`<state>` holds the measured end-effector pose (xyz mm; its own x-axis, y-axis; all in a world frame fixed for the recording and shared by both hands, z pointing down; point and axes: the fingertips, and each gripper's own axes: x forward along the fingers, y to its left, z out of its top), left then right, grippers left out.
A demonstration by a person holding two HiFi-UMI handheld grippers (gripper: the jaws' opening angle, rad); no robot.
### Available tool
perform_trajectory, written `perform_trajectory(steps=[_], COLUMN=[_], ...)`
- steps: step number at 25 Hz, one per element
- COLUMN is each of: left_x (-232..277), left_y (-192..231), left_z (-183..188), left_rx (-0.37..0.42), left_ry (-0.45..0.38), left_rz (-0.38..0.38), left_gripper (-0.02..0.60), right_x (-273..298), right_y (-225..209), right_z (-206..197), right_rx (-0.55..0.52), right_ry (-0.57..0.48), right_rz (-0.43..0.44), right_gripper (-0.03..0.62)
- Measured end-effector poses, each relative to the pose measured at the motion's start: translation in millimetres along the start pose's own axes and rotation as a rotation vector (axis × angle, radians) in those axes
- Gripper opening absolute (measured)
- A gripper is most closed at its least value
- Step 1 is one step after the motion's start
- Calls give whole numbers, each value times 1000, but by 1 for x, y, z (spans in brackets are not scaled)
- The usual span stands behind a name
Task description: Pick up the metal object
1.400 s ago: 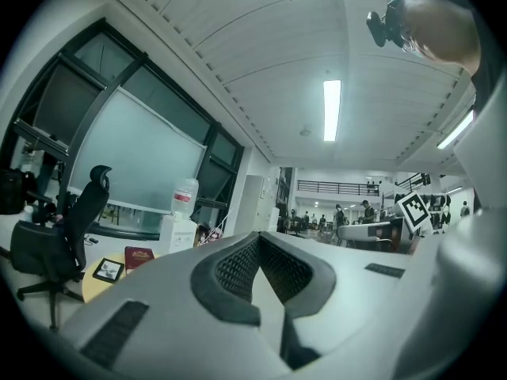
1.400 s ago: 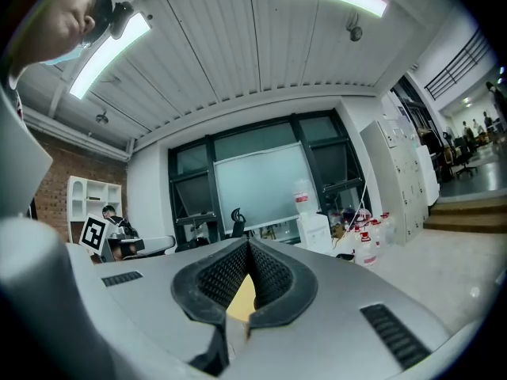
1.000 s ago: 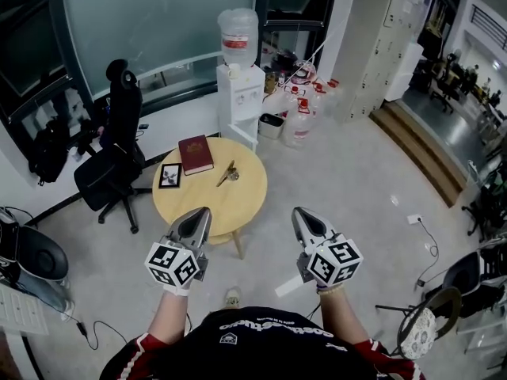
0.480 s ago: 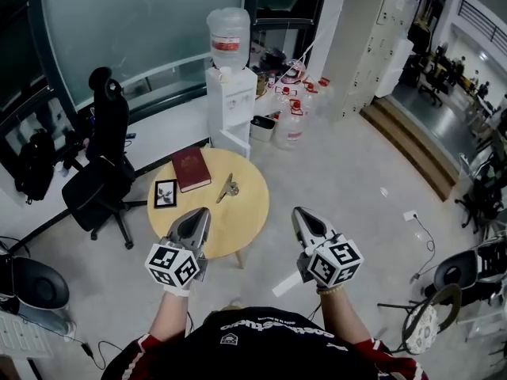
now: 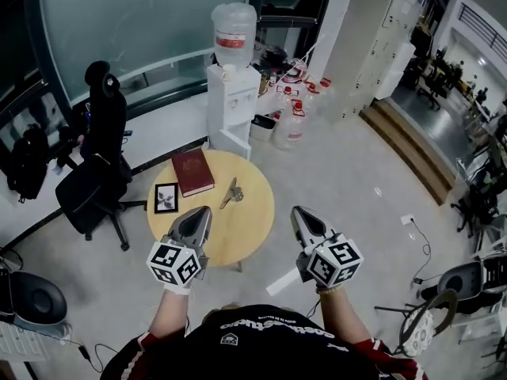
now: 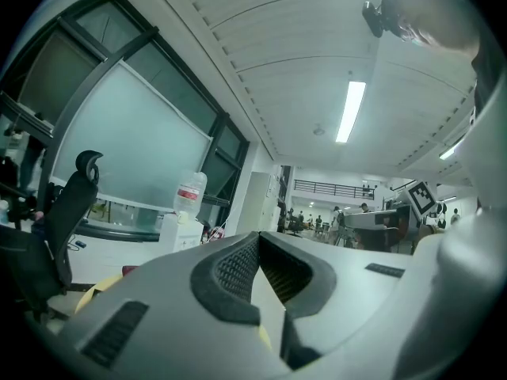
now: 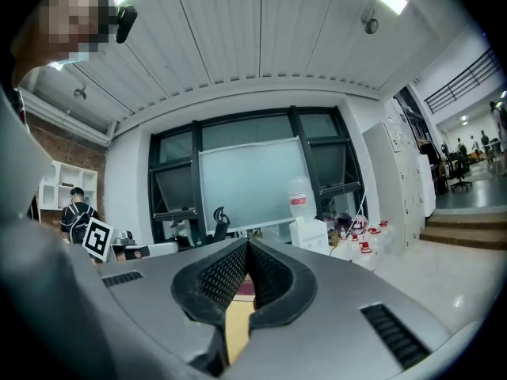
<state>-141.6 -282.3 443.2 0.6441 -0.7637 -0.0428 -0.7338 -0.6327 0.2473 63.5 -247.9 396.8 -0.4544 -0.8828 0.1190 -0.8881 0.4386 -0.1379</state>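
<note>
1. Office chair (image 5: 99, 165): we see it at the far left, just beside the round table (image 5: 249, 222). It has no part in the task.
2. Picture frame (image 5: 166, 197) and red book (image 5: 193, 171): both lie flat on the left half of the table, the frame nearer to us, and neither has shifted on the tabletop.
3. Left gripper (image 5: 201, 210): its jaws are pressed fully together with nothing between them. It is held level over the near edge of the table. Its own view confirms that the pads meet (image 6: 257, 237).
4. Metal object (image 5: 231, 192): it lies untouched on the table, just right of the book and ahead of the left gripper. Over the last second the whole table has drawn nearer to both grippers in the head view. We read this as the approach on foot, not yet a reach.
5. Right gripper (image 5: 299, 210): it is likewise closed and empty (image 7: 247, 244), and it hangs over the floor just past the table's right edge, farther from the metal object than its partner.
6. Consequence: we judge that the grasp has not begun. Whichever gripper takes the object must first open its jaws and tip downward.
</note>
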Motion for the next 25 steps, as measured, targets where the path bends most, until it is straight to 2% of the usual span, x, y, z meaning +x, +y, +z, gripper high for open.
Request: perform_trajectory(steps=[4,11,23,25], left_x=[10,26,36,41], left_y=[13,12,10,6], left_z=[3,9,24,28], left_rx=[-3,5,94,112], left_ry=[4,-22,-17,-22], left_rz=[-12,-51,-32,-38], left_gripper=[17,17,20,39], right_x=[15,21,36,35], right_y=[1,-9,-10,-14], right_z=[2,-3,5,7], right_rx=[-7,-1,-1,1], right_ry=[14,31,-4,-9], right_rz=[-4,-14,39,41], right_gripper=[26,26,26,26])
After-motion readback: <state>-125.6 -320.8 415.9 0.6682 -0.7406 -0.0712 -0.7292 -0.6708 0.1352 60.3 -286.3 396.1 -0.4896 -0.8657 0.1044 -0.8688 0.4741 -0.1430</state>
